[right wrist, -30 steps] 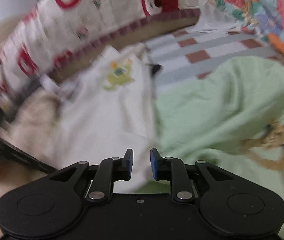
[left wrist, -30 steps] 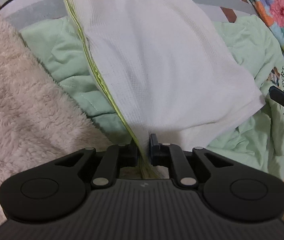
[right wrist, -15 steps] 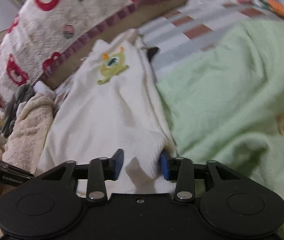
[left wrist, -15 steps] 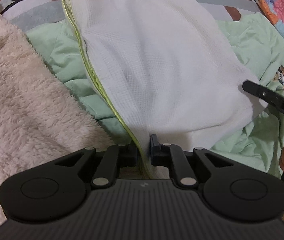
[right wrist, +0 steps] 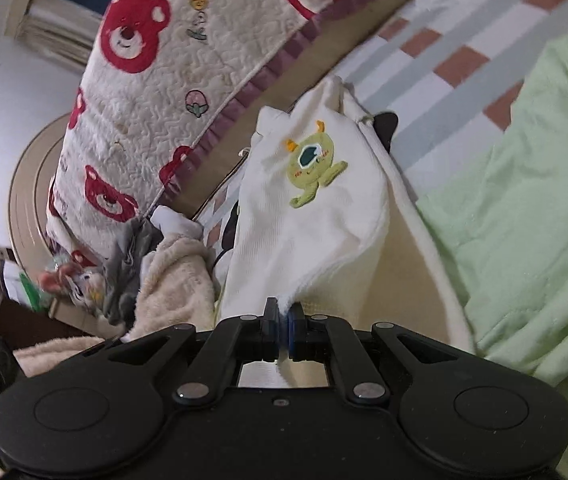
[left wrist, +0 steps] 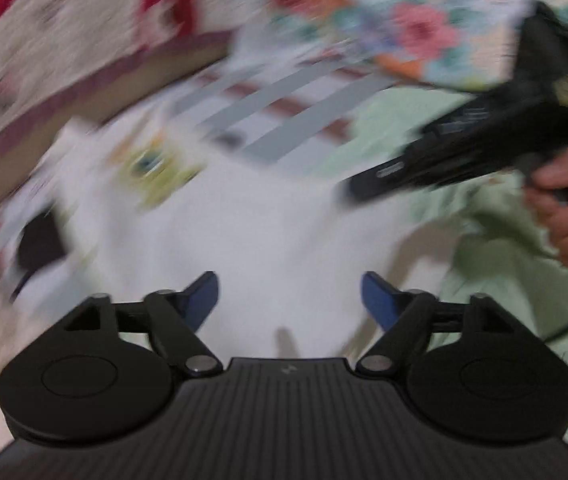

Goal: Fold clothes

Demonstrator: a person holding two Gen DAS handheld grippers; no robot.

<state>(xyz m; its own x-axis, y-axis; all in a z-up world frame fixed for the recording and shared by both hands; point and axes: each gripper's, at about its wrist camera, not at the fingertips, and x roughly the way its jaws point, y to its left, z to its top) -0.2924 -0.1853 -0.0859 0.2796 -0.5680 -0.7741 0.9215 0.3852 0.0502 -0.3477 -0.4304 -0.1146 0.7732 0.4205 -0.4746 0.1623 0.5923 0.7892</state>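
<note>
Right tongs [right wrist: 283, 330] clamped on near corner of white shirt [right wrist: 304, 216]; shirt on bed, long axis running straight away. Left tongs [left wrist: 289, 300] spread wide, empty, above shirt; view blurred.

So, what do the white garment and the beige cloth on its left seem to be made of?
The white garment looks like a matte cotton knit: a fine waffle texture shows, and it hangs softly from the shut right claw. Its green monster patch seems embroidered. The beige cloth looks like fluffy fleece or terry, with a shaggy pile; which one is unclear.
</note>
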